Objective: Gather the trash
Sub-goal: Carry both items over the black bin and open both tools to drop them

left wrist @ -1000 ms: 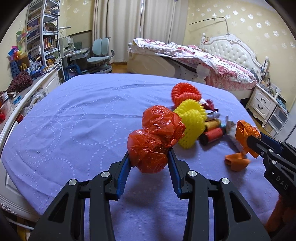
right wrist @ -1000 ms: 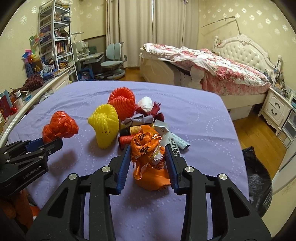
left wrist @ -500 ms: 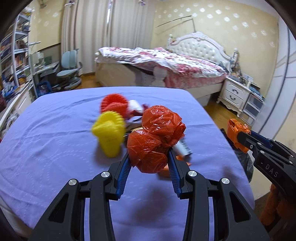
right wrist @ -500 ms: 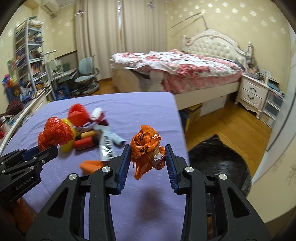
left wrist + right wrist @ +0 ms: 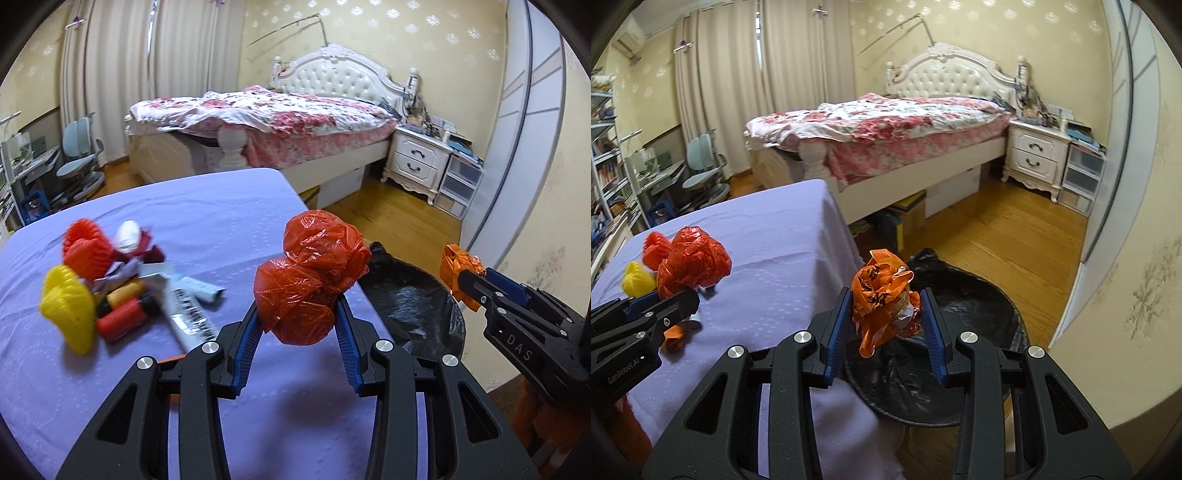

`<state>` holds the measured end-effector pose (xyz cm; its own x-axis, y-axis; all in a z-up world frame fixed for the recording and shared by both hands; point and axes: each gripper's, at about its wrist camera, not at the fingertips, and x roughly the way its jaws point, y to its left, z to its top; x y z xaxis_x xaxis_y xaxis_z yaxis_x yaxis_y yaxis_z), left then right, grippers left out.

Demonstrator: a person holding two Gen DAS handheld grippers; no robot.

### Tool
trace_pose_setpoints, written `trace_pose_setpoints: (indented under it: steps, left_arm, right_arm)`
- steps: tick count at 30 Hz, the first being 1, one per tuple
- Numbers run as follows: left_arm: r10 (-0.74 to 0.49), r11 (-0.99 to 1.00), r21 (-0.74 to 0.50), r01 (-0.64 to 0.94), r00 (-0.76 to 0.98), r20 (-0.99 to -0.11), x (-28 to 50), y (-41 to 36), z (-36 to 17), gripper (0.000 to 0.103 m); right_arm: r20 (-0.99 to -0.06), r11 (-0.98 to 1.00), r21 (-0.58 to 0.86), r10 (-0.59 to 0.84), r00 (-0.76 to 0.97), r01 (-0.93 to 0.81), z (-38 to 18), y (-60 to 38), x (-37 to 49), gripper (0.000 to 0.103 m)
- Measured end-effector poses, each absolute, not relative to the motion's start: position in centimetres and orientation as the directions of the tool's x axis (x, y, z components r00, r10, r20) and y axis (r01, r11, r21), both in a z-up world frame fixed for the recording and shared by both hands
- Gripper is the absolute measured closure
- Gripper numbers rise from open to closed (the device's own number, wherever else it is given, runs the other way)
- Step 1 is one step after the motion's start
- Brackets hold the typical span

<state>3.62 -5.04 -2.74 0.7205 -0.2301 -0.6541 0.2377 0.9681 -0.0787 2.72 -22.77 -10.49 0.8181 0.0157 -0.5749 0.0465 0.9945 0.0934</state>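
Note:
My left gripper [image 5: 300,308] is shut on a crumpled red plastic bag [image 5: 310,280], held above the right part of the purple-covered table [image 5: 207,225]. My right gripper [image 5: 884,312] is shut on a crumpled orange printed bag [image 5: 882,295] and hangs past the table's edge, over the black bin bag [image 5: 960,354] on the floor. In the left wrist view that bin bag [image 5: 413,299] lies beyond the table's right edge, with the right gripper [image 5: 466,277] and its orange bag above it. The left gripper [image 5: 687,291] with its red bag [image 5: 690,262] shows at the left of the right wrist view.
A heap of trash stays on the table's left: a yellow foam net [image 5: 68,310], an orange-red foam net [image 5: 86,249], rolls and a flat printed wrapper [image 5: 190,312]. A small orange scrap [image 5: 674,338] lies near the front edge. Behind stand a bed [image 5: 886,129] and a nightstand [image 5: 1034,155].
Both grippers swung right with their bags. The orange bag went from over the table to over the black bin bag; the red bag now hangs near the table's right edge.

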Motion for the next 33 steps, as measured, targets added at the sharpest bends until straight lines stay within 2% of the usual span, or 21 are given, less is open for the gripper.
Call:
trace_pose_setpoints:
  steps: [16,29,31,33]
  left_arm:
    - [-0.249,0.946,-0.023,0.324,0.680,-0.690,7.6,-13.0,-4.6,0.062]
    - [-0.242,0.931,0.023,0.363,0.665,-0.706,8.5,-15.3,-5.8,0.060]
    - [-0.238,0.932,0.028,0.362,0.667,-0.706,8.5,-15.3,-5.8,0.055]
    - [-0.237,0.934,0.027,0.355,0.676,-0.698,8.5,-15.3,-5.6,0.036]
  right_arm:
    - [-0.596,0.981,0.137,-0.031,0.802,0.140,-12.8,-29.2,4.9,0.066]
    - [-0.610,0.971,0.159,-0.047,0.791,0.180,-13.7,-31.3,5.9,0.065]
    - [-0.610,0.970,0.163,-0.046,0.791,0.182,-13.7,-31.4,5.9,0.064]
    - [-0.611,0.969,0.163,-0.047,0.790,0.184,-13.7,-31.4,5.9,0.057]
